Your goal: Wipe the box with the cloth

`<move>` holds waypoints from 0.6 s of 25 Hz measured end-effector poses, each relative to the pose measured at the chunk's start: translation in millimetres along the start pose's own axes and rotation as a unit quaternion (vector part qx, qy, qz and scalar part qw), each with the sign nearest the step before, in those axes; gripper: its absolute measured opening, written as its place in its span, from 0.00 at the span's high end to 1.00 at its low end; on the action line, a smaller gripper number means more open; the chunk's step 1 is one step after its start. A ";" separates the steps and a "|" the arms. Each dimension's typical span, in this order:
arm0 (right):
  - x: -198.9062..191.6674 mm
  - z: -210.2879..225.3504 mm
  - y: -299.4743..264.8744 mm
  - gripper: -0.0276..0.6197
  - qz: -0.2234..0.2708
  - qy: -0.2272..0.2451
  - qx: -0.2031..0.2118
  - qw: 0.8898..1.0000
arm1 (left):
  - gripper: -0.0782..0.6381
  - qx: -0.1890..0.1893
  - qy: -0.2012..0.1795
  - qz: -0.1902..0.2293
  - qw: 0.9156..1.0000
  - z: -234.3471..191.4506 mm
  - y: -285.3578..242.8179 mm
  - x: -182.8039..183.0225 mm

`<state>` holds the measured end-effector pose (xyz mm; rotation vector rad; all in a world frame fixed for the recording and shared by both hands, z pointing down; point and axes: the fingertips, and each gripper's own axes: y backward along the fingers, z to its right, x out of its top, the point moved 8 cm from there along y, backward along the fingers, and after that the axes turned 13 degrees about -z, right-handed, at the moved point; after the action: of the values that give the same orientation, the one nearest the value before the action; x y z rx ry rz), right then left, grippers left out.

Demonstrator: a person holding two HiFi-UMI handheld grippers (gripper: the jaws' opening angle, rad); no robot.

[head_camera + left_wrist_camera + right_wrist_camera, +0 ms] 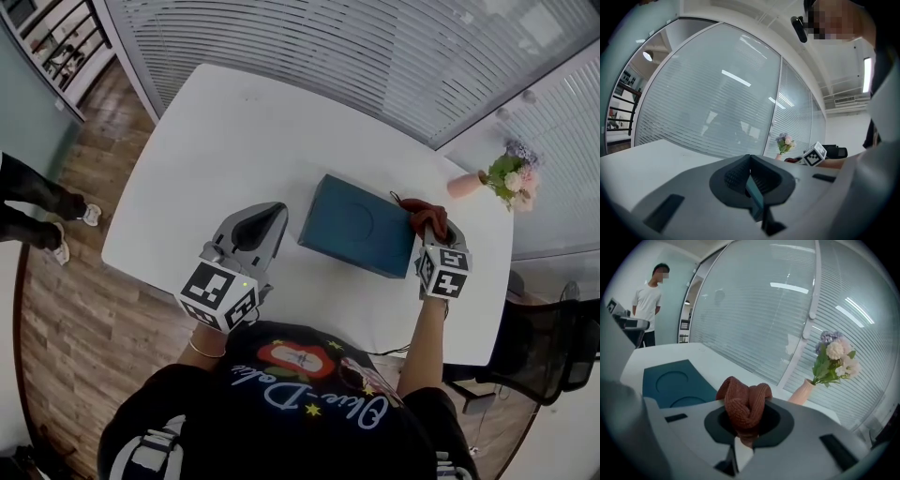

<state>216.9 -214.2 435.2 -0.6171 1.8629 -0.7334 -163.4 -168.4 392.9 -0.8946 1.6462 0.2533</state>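
A dark teal box [358,225] lies flat near the middle of the white table [216,141]; its lid with round recesses shows in the right gripper view as the box [675,380]. My right gripper [433,225] sits just right of the box, shut on a bunched reddish-brown knitted cloth [744,405], also visible as the cloth [422,212]. My left gripper [272,217] rests left of the box with its jaws together and nothing between them; the left gripper [750,176] points up toward the blinds.
A pink vase with flowers [502,178] stands at the table's far right corner; the vase [806,390] is close beyond my right gripper. A glass wall with blinds [375,47] backs the table. A person [647,305] stands at the left; a black chair [548,352] is at the right.
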 end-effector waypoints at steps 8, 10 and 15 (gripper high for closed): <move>57.2 -17.9 43.5 0.91 0.131 -0.001 0.011 0.991 | 0.89 -0.003 -0.002 -0.002 1.000 2.0 -2.1 -0.4; 71.8 -36.8 47.6 0.91 0.152 0.012 0.033 0.988 | 0.89 -0.002 -0.001 -0.003 1.000 1.3 -1.0 -0.8; 101.1 -98.6 48.2 0.91 0.181 0.074 0.090 0.977 | 0.89 0.003 0.001 -0.002 1.000 -2.8 2.6 -2.6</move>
<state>84.0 -230.6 369.4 -0.1031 1.9460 -0.7078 -167.1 -167.2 395.3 -0.8940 1.6449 0.2439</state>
